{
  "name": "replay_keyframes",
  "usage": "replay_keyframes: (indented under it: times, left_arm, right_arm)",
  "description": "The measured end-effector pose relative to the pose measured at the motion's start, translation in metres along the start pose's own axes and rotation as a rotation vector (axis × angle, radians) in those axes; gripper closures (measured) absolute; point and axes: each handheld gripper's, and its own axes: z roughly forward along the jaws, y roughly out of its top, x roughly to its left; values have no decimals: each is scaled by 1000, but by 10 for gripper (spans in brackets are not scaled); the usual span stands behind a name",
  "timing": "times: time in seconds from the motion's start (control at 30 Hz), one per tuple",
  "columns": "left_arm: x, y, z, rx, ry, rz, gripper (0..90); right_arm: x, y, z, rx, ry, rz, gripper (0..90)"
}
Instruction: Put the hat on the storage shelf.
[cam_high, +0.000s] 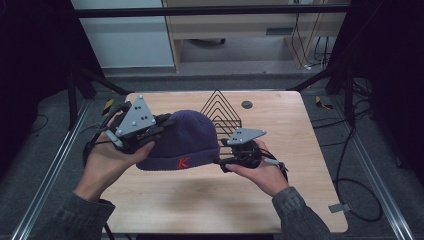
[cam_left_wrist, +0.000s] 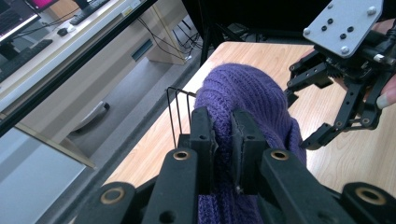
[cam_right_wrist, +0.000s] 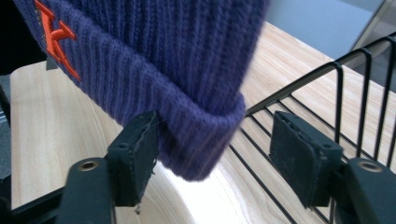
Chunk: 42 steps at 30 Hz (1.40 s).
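My left hand-held gripper (cam_high: 159, 125) is clamped on a fold of the purple knit beanie (cam_high: 186, 140), and in the left gripper view its jaws stand nearly together with ribbed wool pinched between them (cam_left_wrist: 223, 140). My left hand (cam_high: 107, 160) comes in palm-up from the lower left, cradling the tool with its grey three-cornered plate facing up. The beanie sits between my two tools over the middle of the wooden surface (cam_high: 200, 200), domed on top, with a thick turned-up cuff and an orange letter K (cam_high: 183, 162) stitched on the front. Just behind it stands a black wire rack (cam_high: 220, 112) with triangular ends. My right hand-held gripper (cam_high: 225, 164) reaches the cuff's right edge; in the right gripper view its jaws are spread wide (cam_right_wrist: 215, 144), the cuff touching the left one and hanging between them, unpinched. My right hand (cam_high: 262, 172) holds it low, palm up.
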Motion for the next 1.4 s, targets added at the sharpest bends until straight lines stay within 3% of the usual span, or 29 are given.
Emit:
replay_keyframes:
  times: [0.03,0.07,0.1,0.2,0.3,0.6,0.87,0.9,1.17,1.3,1.4]
  left_arm:
    - [0,0,2,-2,0,-5,804]
    - [1,0,4,2,-1,-4,804]
    - [1,1,5,3,-3,-6,804]
    - [1,1,10,12,4,-16,804]
    - [1,1,14,22,13,-35,804]
    - [20,21,28,-6,27,-100,801]
    - [34,42,46,-61,45,-115,801]
    - [37,46,50,-83,47,-121,801]
    - [54,65,70,-114,53,-130,800]
    - [60,70,78,-122,54,-129,800]
    - [69,71,92,-118,49,-157,800]
  right_arm:
    - [0,1,1,4,11,-3,347]
    - [0,3,3,7,14,-14,458]
    - [0,3,3,7,14,-14,458]
    - [0,3,3,12,33,-19,630]
    - [2,2,0,28,34,-44,705]
    - [-9,12,-27,-6,-9,-44,721]
    - [-36,31,-51,-38,-75,-31,724]
    - [-39,33,-52,-39,-80,-30,723]
    - [-69,48,-59,-54,-142,-1,723]
    - [-78,52,-60,-62,-159,7,723]
    - [-88,56,-56,-64,-183,21,722]
